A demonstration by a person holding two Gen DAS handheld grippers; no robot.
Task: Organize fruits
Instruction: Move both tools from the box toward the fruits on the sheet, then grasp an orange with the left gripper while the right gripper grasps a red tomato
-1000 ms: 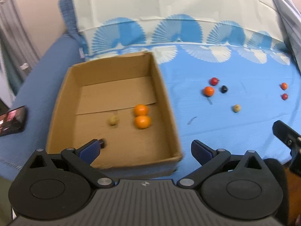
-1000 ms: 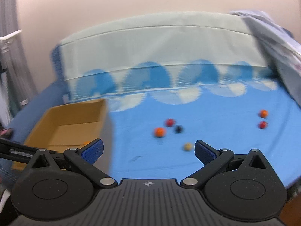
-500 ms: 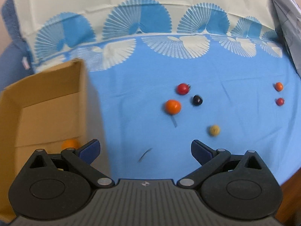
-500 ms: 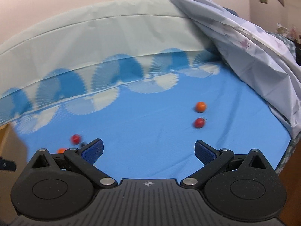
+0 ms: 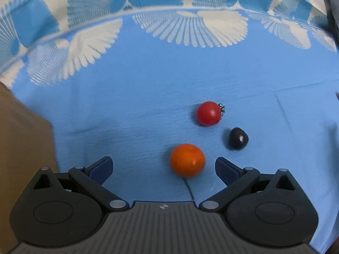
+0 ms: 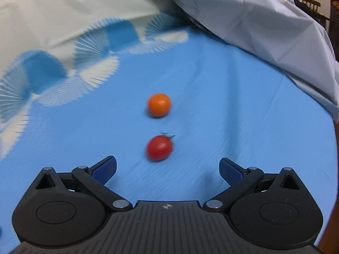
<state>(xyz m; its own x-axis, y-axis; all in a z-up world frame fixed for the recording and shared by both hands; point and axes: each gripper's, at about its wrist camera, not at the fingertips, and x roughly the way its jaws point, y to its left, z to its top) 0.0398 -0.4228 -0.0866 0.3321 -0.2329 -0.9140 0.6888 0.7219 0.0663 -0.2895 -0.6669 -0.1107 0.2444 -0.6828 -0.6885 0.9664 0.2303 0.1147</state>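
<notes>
Closing in on loose fruit scattered over a blue cloth (image 5: pixel 148 97) for sorting: left gripper (image 5: pixel 163 166) spread wide, low around an orange fruit (image 5: pixel 187 160), cardboard box (image 5: pixel 23 148) at left; right gripper (image 6: pixel 167 167) likewise spread, just short of a red tomato (image 6: pixel 159 148).

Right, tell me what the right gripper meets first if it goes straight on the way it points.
Probably the red cherry tomato, lying just ahead of the open right gripper, roughly centred between its fingers. The orange fruit sits farther along the same line, on the blue cloth.
</notes>
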